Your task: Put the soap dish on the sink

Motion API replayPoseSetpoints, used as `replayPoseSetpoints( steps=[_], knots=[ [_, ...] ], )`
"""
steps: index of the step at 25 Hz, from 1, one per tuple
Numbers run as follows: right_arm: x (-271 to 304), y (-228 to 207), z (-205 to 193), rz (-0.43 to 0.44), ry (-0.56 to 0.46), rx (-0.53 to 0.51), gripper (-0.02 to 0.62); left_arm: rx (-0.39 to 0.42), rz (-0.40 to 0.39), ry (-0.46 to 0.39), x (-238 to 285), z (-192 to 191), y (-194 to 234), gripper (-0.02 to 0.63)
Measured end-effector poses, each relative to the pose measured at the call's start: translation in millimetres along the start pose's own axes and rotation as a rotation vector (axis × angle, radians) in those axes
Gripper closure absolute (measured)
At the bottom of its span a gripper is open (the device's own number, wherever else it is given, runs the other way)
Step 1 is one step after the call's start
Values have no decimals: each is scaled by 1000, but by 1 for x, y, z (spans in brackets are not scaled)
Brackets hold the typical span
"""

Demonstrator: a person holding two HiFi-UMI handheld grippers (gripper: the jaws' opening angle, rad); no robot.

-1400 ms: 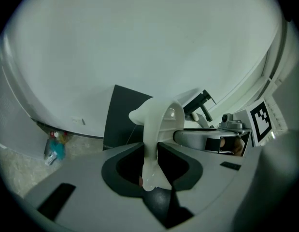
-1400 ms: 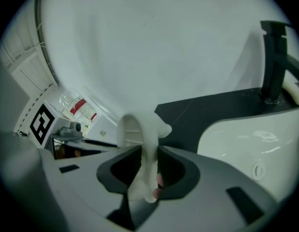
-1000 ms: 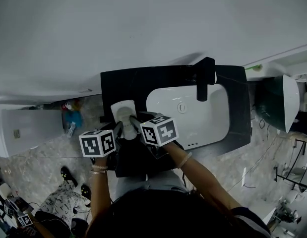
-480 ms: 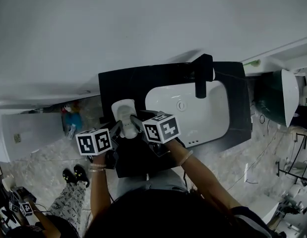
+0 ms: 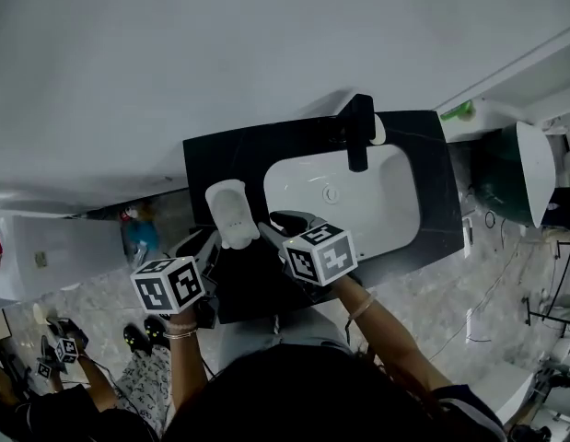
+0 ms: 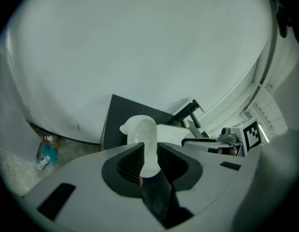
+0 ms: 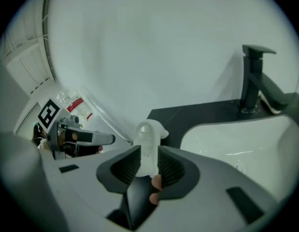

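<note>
**A:** Between the pads of the left gripper (image 6: 150,150) lies the near end of the white soap dish (image 6: 139,129); the jaws stand a narrow way apart, and to my eye they frame the dish rather than pinch it.

**B:** It is much the same at the right gripper (image 7: 149,151); its jaws are opening, the dish's end is in the gap, and I see no pad bearing on it.

**A:** And outward from there?

**B:** From the head view the dish lies flat on the black sink top (image 5: 220,159), at its left part; it is just beside the white basin (image 5: 377,201) and apart from the black tap (image 5: 358,132) at the back edge.

**A:** So which step is this?

**B:** I judge it to be the letting-go; the dish looks set down where the task wants it, so the placing itself seems done.

**A:** What does the next move call for?

**B:** A clean exit, I think; both pairs of jaws should be wide enough to clear the dish's rim, and the grippers should come away along their own line; a sideways drag could nudge the dish toward the basin or off the near edge.
</note>
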State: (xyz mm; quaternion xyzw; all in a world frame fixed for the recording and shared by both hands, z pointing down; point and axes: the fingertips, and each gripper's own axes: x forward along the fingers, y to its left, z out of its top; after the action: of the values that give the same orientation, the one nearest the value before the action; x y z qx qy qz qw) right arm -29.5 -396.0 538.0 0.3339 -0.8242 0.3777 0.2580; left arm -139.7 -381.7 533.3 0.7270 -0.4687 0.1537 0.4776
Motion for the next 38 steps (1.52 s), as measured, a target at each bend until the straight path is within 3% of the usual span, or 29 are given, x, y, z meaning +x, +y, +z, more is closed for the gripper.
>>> replayPoseSetpoints(
  steps=[2,5,14,27,38],
  knots=[
    [-23,9,4,6,-41,-4,497,17,-15,-39,-16,2,-19,517],
    [-62,27,11,27,-109,-9,532,46,-33,-94,-42,4,-51,604],
    [-167,74,6,40,-286,11,575,149,-133,-163,-101,-23,-131,604],
    [-236,93,-31,72,-389,33,575,133,-119,-255,-157,-87,-156,604],
    [-254,97,-36,115,-418,32,575,110,-80,-295,-177,-109,-161,604]
  ],
)
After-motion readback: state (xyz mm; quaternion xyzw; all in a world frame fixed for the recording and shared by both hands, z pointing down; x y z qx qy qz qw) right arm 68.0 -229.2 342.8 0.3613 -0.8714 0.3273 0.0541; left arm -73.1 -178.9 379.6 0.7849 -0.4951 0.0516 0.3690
